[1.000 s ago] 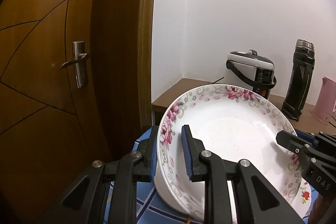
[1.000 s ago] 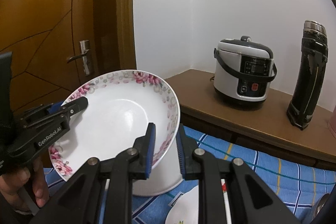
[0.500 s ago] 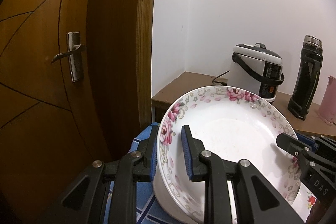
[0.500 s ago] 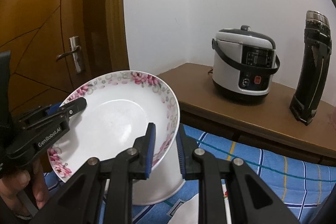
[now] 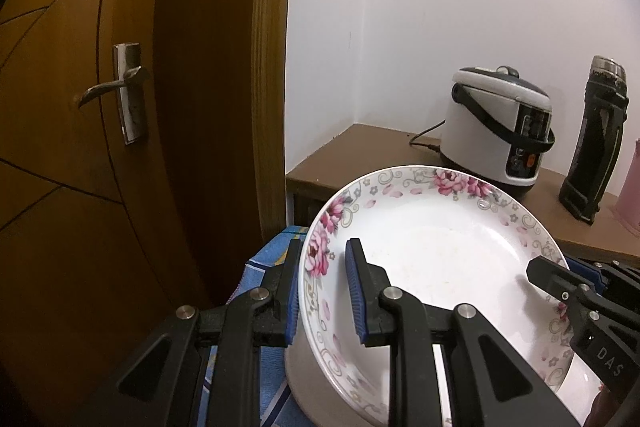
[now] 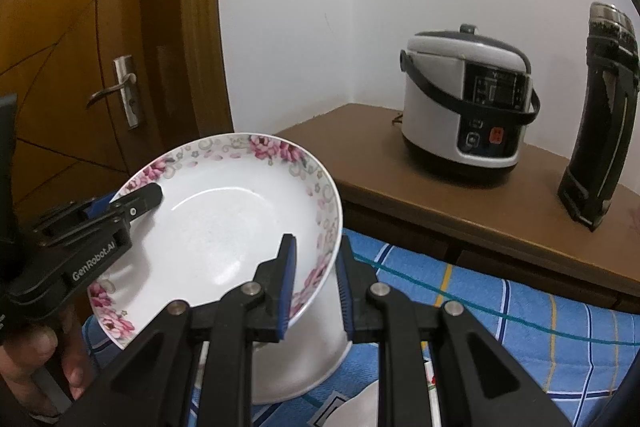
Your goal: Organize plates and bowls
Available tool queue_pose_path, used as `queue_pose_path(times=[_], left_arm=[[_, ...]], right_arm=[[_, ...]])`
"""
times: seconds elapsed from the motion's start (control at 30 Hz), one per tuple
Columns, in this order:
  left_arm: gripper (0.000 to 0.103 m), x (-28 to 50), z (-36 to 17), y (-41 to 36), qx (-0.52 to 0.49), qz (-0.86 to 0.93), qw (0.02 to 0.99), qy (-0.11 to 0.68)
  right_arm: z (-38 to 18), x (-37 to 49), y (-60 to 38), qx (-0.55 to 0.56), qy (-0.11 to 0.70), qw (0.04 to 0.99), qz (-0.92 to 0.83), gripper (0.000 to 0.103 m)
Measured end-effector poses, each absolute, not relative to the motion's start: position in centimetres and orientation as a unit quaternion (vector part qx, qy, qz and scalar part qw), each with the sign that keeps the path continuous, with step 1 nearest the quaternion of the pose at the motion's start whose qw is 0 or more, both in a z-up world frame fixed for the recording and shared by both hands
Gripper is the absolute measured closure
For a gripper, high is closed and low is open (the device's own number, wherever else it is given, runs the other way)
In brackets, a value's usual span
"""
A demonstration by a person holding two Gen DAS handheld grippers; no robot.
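Door (image 5: pixel 80 147) stood far left, cooker (image 6: pixel 464 107) and flask (image 6: pixel 600 115) on brown shelf (image 6: pixel 480 211) behind. Striped cloth (image 6: pixel 540 315) covered table. Floral plate (image 6: pixel 216 227) hung tilted above cloth, over white bowl (image 6: pixel 312 359). Left gripper (image 5: pixel 322 291) pinched plate's left rim; right gripper (image 6: pixel 314 283) pinched opposite rim.

surface: blue checked cloth (image 6: pixel 520 319) | on it: white plate (image 6: pixel 360 407), only partly seen at the bottom edge | behind: brown wooden counter (image 6: pixel 400 163) | on counter: rice cooker (image 6: pixel 464 107), black flask (image 6: pixel 600 119), upright, apart
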State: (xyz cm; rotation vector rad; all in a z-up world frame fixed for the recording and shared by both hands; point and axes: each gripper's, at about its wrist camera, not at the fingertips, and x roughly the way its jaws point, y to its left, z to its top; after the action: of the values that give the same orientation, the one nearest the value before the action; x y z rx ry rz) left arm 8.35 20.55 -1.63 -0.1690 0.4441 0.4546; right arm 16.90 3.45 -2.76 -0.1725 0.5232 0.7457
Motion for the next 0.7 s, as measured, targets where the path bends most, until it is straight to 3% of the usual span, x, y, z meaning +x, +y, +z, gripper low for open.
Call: queue_pose_path(times=[0.7], left_arm=[[0.079,10.6,-4.4,21.6,-0.090,0.207,0.945,0.235]], right_arm=[[-4.8,18.4,4.6,-0.094,0.280,0.894,0.337,0.083]])
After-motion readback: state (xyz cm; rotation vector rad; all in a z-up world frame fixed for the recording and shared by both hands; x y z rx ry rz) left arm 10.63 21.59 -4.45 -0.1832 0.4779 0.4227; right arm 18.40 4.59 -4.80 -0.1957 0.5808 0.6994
